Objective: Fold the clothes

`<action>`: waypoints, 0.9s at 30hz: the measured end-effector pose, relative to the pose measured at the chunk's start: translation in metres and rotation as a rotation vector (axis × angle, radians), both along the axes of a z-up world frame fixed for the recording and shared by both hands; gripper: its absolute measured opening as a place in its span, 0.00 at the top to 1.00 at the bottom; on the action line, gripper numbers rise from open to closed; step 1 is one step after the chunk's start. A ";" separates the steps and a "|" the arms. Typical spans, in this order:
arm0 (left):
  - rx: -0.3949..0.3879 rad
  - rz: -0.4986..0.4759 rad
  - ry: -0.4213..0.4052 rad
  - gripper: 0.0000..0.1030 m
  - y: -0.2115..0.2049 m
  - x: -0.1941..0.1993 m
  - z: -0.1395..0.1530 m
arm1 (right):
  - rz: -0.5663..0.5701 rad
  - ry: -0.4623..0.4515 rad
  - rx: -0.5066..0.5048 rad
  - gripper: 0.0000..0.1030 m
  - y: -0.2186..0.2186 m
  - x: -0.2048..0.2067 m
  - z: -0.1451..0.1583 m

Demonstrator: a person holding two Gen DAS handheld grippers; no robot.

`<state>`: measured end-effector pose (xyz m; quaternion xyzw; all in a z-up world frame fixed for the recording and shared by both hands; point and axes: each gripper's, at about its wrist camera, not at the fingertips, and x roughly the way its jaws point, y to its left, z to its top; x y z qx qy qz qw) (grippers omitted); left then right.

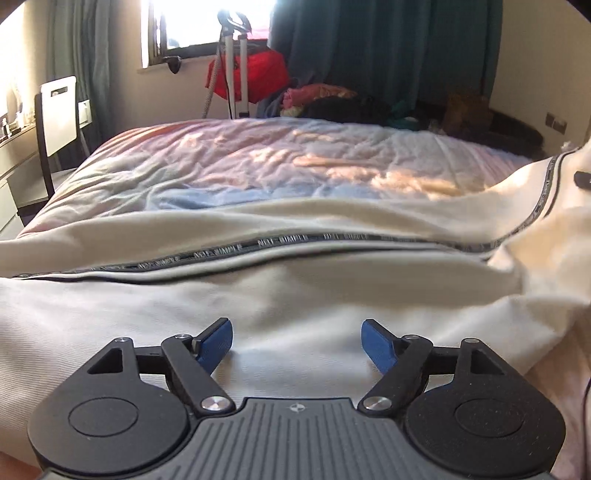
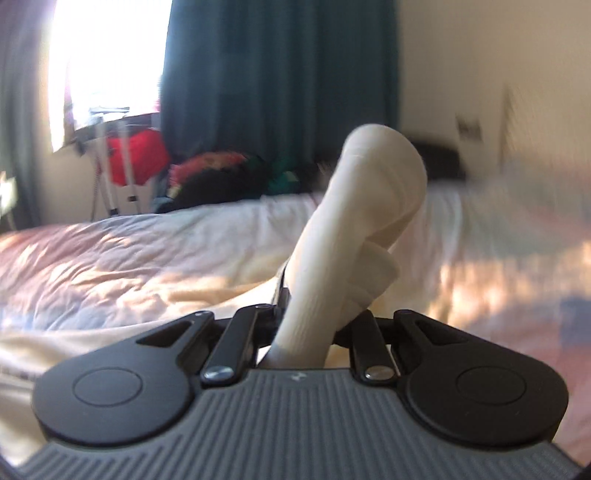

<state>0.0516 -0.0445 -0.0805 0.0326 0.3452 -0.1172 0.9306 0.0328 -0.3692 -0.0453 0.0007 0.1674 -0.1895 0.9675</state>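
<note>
Left wrist view: we see the left tool (image 1: 296,345) low over a cream garment (image 1: 280,295), its two blue-padded fingers (image 1: 216,343) spread wide with nothing between them. The garment lies across the near edge of the bed (image 1: 258,162), filling the view from 9 o'clock to 3 o'clock. A dark printed tape (image 1: 258,245) runs along one of its folds from 9 o'clock toward 2 o'clock, where the cloth rises out of view. Beyond the bed, at 12 o'clock, we note a red bag (image 1: 255,75) on a stand below the window (image 1: 207,22), a heap of mixed clothes (image 1: 332,101) and a dark green curtain (image 1: 384,51); a chair (image 1: 55,122) stands at 10 o'clock.

Right wrist view: we see the right tool (image 2: 306,325) closed on a bunched part of the same cream garment (image 2: 354,229), which stands up between the jaws toward 12 o'clock. The fingertips are hidden by the cloth. The bed (image 2: 129,258) spreads behind, blurred toward 3 o'clock, with the curtain (image 2: 277,66) and red bag (image 2: 136,155) beyond.
</note>
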 end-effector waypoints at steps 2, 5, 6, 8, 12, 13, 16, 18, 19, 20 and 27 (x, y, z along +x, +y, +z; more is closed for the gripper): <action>-0.034 0.015 -0.023 0.23 0.007 -0.001 0.010 | 0.091 -0.023 -0.123 0.84 0.035 -0.006 0.004; -0.076 0.046 -0.057 0.22 0.020 -0.001 0.022 | 0.272 -0.029 -0.282 0.84 0.091 -0.012 -0.001; -0.092 0.059 -0.063 0.22 0.024 -0.001 0.024 | 0.337 -0.014 -0.335 0.84 0.110 -0.016 -0.008; -0.124 0.091 -0.057 0.22 0.032 0.002 0.026 | 0.459 0.042 -0.390 0.84 0.139 -0.020 -0.026; -0.190 0.118 -0.003 0.22 0.048 0.010 0.027 | 0.652 0.180 -0.431 0.85 0.174 -0.022 -0.057; -0.209 0.119 0.007 0.22 0.051 0.011 0.027 | 0.667 0.208 -0.445 0.84 0.177 -0.021 -0.063; -0.244 0.124 0.014 0.22 0.056 0.012 0.028 | 0.693 0.263 -0.443 0.83 0.175 -0.017 -0.072; -0.258 0.126 0.008 0.22 0.058 0.011 0.030 | 0.696 0.250 -0.412 0.83 0.172 -0.016 -0.067; -0.263 0.126 0.003 0.22 0.059 0.011 0.031 | 0.705 0.226 -0.396 0.83 0.173 -0.018 -0.061; -0.268 0.125 -0.002 0.22 0.059 0.011 0.032 | 0.714 0.202 -0.381 0.83 0.173 -0.019 -0.056; -0.288 0.120 -0.012 0.22 0.060 0.011 0.034 | 0.778 0.217 -0.309 0.80 0.207 -0.011 -0.061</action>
